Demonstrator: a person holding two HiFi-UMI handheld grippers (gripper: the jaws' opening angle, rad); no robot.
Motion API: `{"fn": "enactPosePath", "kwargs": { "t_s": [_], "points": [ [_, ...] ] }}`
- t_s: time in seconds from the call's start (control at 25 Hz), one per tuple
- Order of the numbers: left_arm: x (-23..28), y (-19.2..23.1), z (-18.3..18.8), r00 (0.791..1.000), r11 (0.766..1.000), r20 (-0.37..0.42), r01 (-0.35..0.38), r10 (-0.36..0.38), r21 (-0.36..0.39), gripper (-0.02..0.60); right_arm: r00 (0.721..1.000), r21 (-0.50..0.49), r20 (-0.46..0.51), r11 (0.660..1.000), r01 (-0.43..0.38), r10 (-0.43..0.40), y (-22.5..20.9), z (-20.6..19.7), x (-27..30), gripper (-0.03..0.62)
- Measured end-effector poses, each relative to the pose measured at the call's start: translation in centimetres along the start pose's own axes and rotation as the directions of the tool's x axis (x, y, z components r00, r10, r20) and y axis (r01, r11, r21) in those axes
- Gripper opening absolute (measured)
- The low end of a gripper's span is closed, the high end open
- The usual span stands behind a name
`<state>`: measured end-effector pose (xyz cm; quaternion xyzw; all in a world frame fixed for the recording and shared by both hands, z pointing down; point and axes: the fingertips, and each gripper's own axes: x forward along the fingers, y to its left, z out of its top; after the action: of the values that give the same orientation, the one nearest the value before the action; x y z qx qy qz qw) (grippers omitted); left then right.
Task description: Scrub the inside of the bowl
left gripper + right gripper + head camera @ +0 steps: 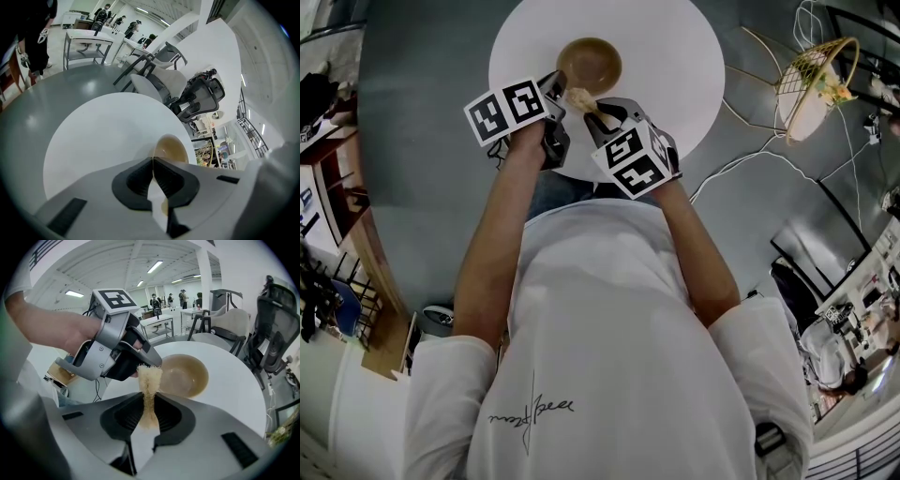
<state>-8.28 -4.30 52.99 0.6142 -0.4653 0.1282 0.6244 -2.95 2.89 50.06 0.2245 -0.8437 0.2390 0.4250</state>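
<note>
1. Jaws of the left gripper [153, 161] are clamped on the near-left rim of the brown bowl [171, 149], with only a thin seam between the pads; the rest of the bowl spreads just beyond their tips and to the right
2. Behind those jaws sits the left marker cube [508, 111], and a bare hand [70, 331] grips the gripper body
3. Ahead of both pairs of jaws the bowl stands upright on a round white table [675, 56], its tan inside facing up
4. Between the two grippers, a pale fibrous scrubber [149, 376] is pinched in the jaws of the right gripper [149, 401]; the pads squeeze its lower part thin, and its frayed end sticks out past the tips
5. That frayed end is at the bowl's near rim, just beside the left gripper's dark tips; whether it touches the rim cannot be told, and the bowl's hollow lies ahead of the right jaws and a little to their right
6. Behind the right jaws sits the right marker cube [633, 157]
7. Well apart to the right of the right jaws, off the table, a wire basket [814, 80] rests on the grey floor
</note>
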Motion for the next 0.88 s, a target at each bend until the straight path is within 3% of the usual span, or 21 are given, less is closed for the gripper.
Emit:
{"fn": "enactPosePath", "kwargs": {
  "t_s": [0.88],
  "points": [
    [-0.07,0.48,-0.41,1.000,1.000,-0.015,0.008,-0.008,-0.001,0.012,1.000,0.094,0.022,0.996,-0.013,0.011,-0.48,-0.20,-0.08,0.083]
  ]
}}
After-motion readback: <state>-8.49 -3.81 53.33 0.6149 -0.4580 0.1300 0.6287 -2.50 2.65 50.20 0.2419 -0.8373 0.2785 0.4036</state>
